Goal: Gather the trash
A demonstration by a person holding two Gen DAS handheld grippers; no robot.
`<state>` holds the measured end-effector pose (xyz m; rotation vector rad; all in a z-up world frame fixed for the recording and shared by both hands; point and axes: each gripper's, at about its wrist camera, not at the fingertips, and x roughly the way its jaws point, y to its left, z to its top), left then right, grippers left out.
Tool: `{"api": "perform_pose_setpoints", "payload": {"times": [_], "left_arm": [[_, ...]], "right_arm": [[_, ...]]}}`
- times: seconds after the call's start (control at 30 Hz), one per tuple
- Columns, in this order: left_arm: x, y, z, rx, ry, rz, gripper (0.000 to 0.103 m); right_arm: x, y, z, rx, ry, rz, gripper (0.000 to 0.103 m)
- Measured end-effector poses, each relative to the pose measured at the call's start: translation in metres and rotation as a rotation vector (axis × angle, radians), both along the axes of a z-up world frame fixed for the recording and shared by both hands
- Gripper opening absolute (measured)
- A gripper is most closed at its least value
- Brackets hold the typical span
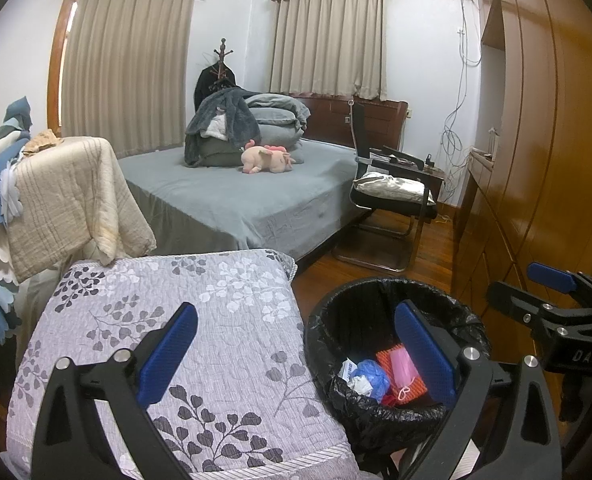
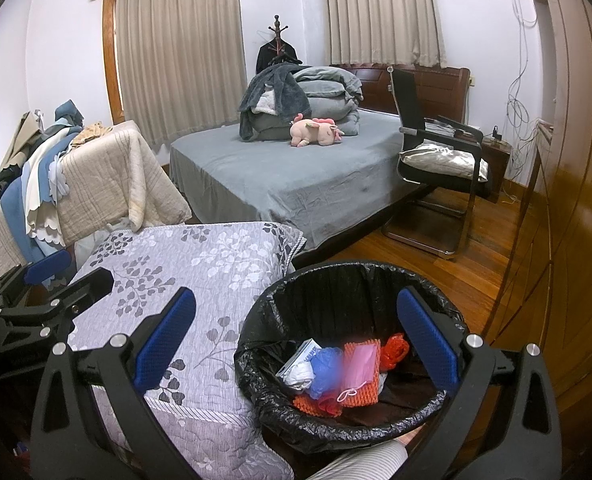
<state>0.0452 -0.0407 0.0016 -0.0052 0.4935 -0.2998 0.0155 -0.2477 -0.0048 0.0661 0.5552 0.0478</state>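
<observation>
A bin lined with a black bag (image 2: 352,270) stands on the wooden floor, low in both views (image 1: 396,286). Inside lie a blue bag (image 2: 326,364), a pink mask (image 2: 362,364), orange mesh (image 2: 356,394), a red bag (image 2: 394,350) and a small white box (image 2: 298,356). My right gripper (image 2: 298,344) hangs open over the bin's rim, holding nothing; the left wrist view shows it at the right edge (image 1: 532,288). My left gripper (image 1: 300,354) is open too, straddling the bin's left edge and a floral quilt (image 1: 175,320), and it appears at far left (image 2: 69,276).
The folded quilt (image 2: 215,272) presses against the bin's left side. Behind are a grey bed (image 1: 235,196) with a pink plush (image 1: 267,158), and a black chair (image 1: 392,196). A wooden wardrobe (image 1: 536,160) runs along the right. A striped sleeve (image 2: 368,460) shows below.
</observation>
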Motion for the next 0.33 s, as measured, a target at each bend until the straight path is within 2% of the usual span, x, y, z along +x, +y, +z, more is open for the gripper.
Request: {"api": "perform_pose_setpoints", "payload": {"times": [0.33], "left_arm": [[-0.0018,0.0006,-0.0041,0.003,0.006,0.004,0.097]], "right_arm": [[0.0004,0.0001,0.0006,0.001,0.001,0.000,0.098]]}}
